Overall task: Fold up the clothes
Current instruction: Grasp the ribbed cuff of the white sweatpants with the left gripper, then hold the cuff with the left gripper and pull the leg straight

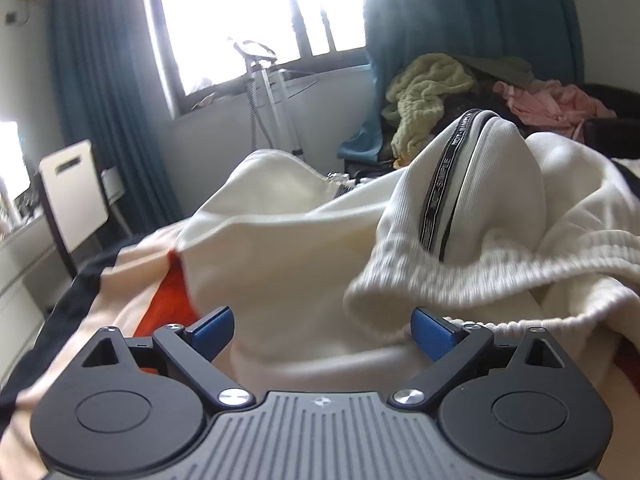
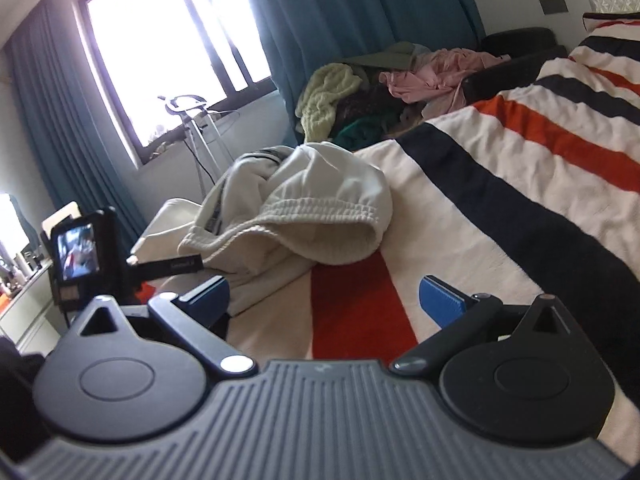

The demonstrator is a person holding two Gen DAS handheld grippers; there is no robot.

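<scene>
Both tongs gape — left tongs (image 1: 322,334) over the crumpled cream sweatpants (image 1: 304,248), right tongs (image 2: 324,300) empty; sweatpants heaped at eleven o'clock on the striped bed (image 2: 500,184).

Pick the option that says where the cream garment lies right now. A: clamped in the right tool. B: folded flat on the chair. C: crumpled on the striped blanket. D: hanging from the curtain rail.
C: the cream garment sits bunched on the striped blanket, with nothing gripping it.

A garment steamer (image 2: 188,116) stands under the window (image 2: 168,52), flanked by teal curtains (image 2: 320,12).
</scene>
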